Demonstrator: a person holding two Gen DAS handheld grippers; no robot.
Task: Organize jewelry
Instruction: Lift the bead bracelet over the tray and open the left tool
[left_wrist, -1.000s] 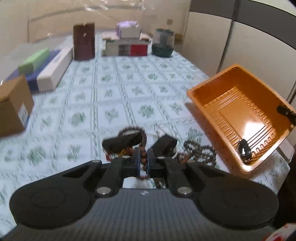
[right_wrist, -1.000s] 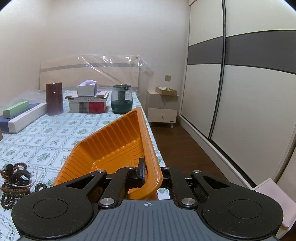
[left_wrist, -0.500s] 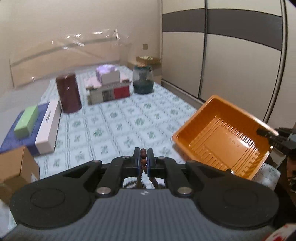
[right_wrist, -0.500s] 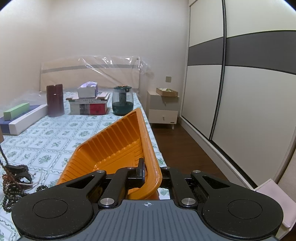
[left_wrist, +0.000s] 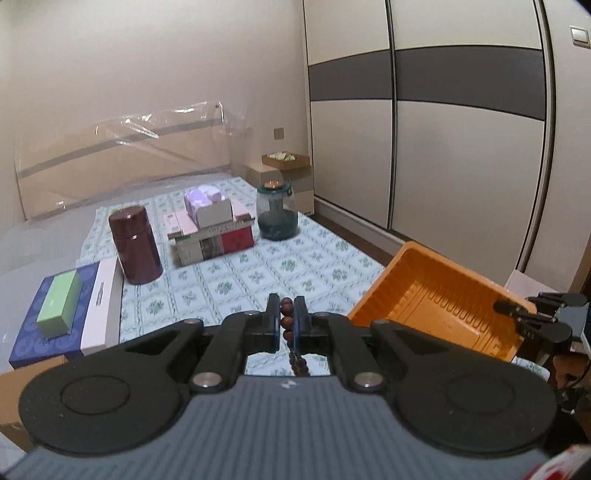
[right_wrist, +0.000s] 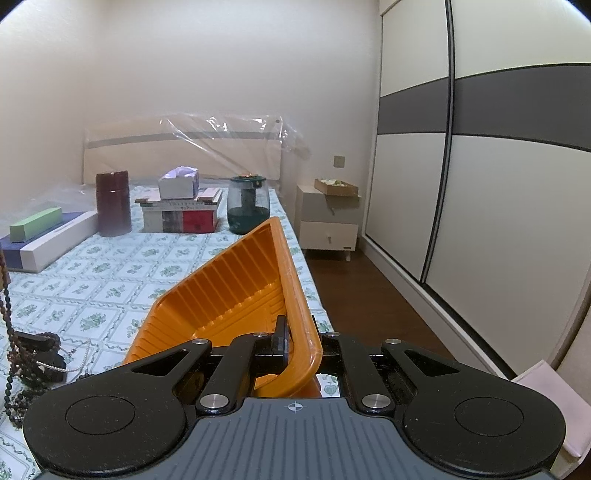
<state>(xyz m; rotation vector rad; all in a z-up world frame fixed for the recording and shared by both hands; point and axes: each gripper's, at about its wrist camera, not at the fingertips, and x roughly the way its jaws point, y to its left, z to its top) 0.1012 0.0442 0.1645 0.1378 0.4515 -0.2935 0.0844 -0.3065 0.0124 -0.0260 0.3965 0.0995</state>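
The left tongs (left_wrist: 287, 322) are closed narrowly on a string of dark brown wooden beads (left_wrist: 286, 323), pinched between the two fingers, with the rest of the strand hanging down below them. They hold it raised above the bed (left_wrist: 258, 280), whose cover has a green floral check pattern.

The right tongs (right_wrist: 300, 341) grip the near rim of an orange plastic tray (right_wrist: 236, 295), one finger inside the wall and the other outside, and the tray is tilted up at the bed's right edge. In the left wrist view the same tray (left_wrist: 439, 299) sits to the right of the held beads.

In the right wrist view, a heap of remaining jewelry (right_wrist: 33, 354) lies on the bed cover left of the tray: dark bead strands and a thin pearl chain (right_wrist: 79, 356).

Farther back stand a maroon canister (left_wrist: 135, 245), a stack of books (left_wrist: 212, 236) topped by a tissue box, and a dark green glass jar (left_wrist: 277, 214).
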